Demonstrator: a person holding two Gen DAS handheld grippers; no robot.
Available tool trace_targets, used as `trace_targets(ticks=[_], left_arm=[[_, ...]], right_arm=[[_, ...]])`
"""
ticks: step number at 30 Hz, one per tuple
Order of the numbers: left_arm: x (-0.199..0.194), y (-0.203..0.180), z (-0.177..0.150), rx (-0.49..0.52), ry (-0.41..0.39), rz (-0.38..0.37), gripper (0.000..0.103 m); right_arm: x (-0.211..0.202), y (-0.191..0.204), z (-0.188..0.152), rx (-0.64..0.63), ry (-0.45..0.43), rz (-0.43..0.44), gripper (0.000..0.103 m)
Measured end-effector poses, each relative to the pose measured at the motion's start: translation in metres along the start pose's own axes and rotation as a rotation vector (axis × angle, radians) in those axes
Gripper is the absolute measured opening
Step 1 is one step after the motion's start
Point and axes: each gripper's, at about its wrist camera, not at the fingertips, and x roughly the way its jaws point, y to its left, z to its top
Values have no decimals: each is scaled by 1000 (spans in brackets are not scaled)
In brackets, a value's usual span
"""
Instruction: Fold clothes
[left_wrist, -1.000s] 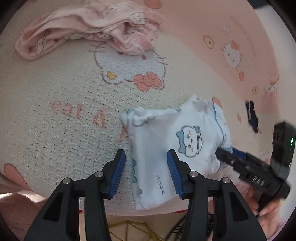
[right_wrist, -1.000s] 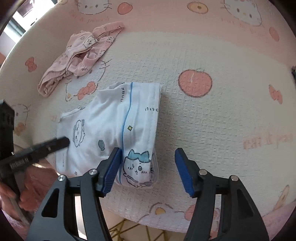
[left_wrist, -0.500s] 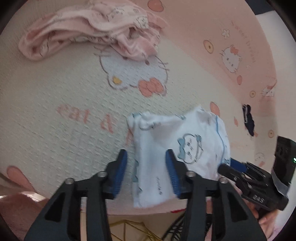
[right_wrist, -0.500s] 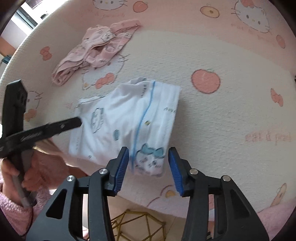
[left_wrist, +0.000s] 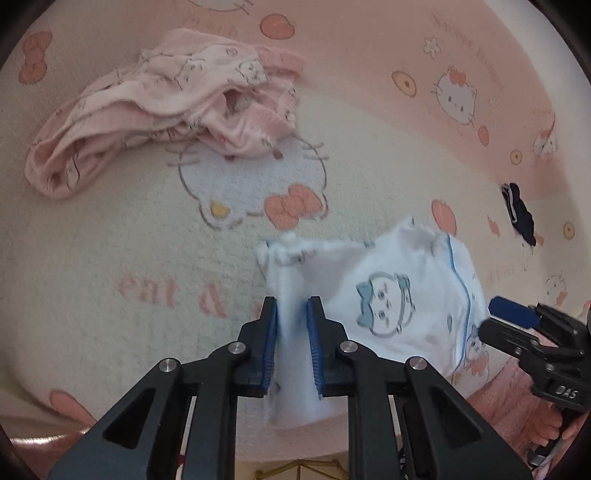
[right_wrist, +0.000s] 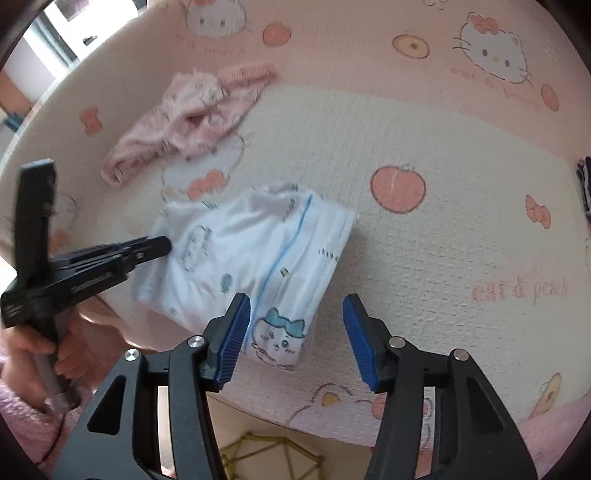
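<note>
A folded white garment with blue cat prints lies near the front edge of a Hello Kitty blanket. My left gripper has the garment's left edge between its blue pads; the jaws are closing and the cloth bunches up between them. In the right wrist view this left gripper reaches onto the white garment from the left. My right gripper hovers over the cat-print corner with its jaws opening, and neither pad touches the cloth. Its blue tip shows by the garment's right side.
A crumpled pink garment lies farther back on the blanket, also in the right wrist view. A small dark garment sits at the far right. The blanket's front edge is close, with a gold wire frame below it. A hand grips the left handle.
The left jaws have come together on the white garment's left edge, which now stands up between them. The right gripper narrowed, widened again and rose above the cloth.
</note>
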Motion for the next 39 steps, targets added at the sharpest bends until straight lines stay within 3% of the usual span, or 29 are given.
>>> trace_targets(ticks=[2, 3, 4, 7, 9, 10, 11, 12, 15, 20, 23, 28, 33, 39], left_arm=[[3, 6, 3, -42, 18, -28, 20], [4, 10, 2, -59, 25, -30, 28], [5, 12, 1, -71, 34, -25, 43], [0, 31, -14, -100, 43, -66, 61], [2, 31, -17, -90, 32, -79, 62], [2, 26, -18, -75, 26, -56, 57], [4, 20, -20, -62, 27, -50, 45], [5, 13, -23, -51, 35, -55, 20], [0, -9, -25, -6, 15, -1, 16], [-26, -48, -9, 21, -36, -80, 16], [-31, -93, 9, 79, -53, -137, 16], [-17, -204, 53, 216, -50, -224, 16], [42, -337, 88, 343, -26, -250, 16], [117, -468, 121, 406, 29, -314, 16]], right_arm=[[2, -7, 1, 40, 6, 50, 62], [6, -11, 2, 66, 18, 75, 62], [12, -13, 2, 90, 32, 97, 62], [37, -17, 1, 139, 92, 155, 62], [55, -19, -2, 153, 134, 172, 64], [61, -19, -2, 162, 141, 180, 66], [61, -18, -2, 168, 132, 180, 63], [60, -15, -1, 156, 128, 177, 49], [53, -8, -3, 112, 101, 172, 39], [15, -27, -7, 149, 28, 174, 36], [-25, -57, 0, 183, -39, 176, 36], [-101, -142, 23, 267, -185, 123, 36], [-142, -259, 30, 328, -258, 30, 36], [-166, -396, 32, 413, -320, -70, 36]])
